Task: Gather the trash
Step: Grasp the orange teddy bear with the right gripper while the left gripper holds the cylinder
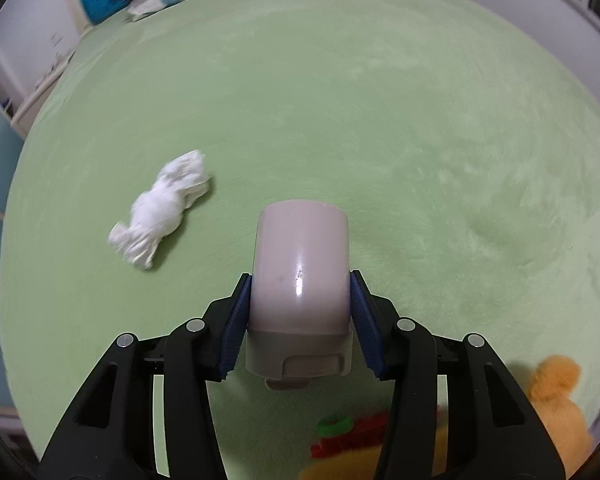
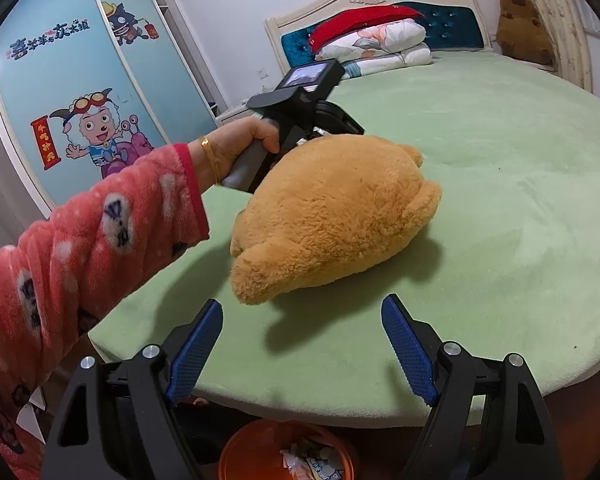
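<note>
My left gripper (image 1: 300, 276) is shut on a pale pink bottle (image 1: 300, 248) with a grey cap, its blue pads pressing on both sides just above the green bed cover. The cap end points toward the camera. A crumpled white tissue (image 1: 162, 210) lies on the cover to the left of the bottle, apart from it. My right gripper (image 2: 303, 302) stands open near the bed's front edge with nothing between its fingers. Below it on the floor sits an orange bin (image 2: 236, 452) holding scraps. In the right wrist view the left gripper's fingers are hidden behind the plush toy.
A large tan plush toy (image 2: 332, 216) lies on the green bed (image 2: 500, 160) just beyond the right gripper. A hand and red patterned sleeve (image 2: 100, 236) reach in from the left. Pillows and folded quilts (image 2: 380, 40) lie at the headboard. A red and green toy (image 1: 340, 432) lies near the left gripper.
</note>
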